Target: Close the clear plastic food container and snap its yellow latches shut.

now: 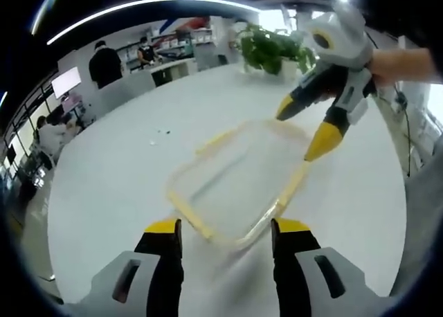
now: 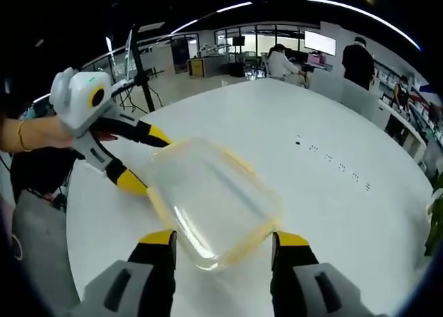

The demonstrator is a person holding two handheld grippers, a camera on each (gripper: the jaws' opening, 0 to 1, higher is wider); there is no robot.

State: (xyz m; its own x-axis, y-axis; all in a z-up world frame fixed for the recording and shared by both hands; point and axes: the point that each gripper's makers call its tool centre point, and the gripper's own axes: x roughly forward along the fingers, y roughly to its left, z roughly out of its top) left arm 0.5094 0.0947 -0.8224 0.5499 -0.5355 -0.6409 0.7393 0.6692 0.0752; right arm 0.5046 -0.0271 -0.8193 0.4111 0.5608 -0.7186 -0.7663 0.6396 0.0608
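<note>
left gripper (image 1: 225,228): jaws apart | right gripper (image 2: 224,242): jaws apart (both held low, tips forward)

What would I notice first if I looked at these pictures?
Probably the clear plastic container with yellow edges, lying in the middle of the big white table. A gripper with yellow tips reaches to each end of it: the left gripper and the right gripper, both open. A green plant stands at the table's far edge.

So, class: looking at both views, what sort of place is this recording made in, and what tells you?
Probably an open-plan office or lab. People sit at desks with a monitor at the back, long ceiling strip lights run overhead, and the container sits on a large white round table beside a potted plant.
</note>
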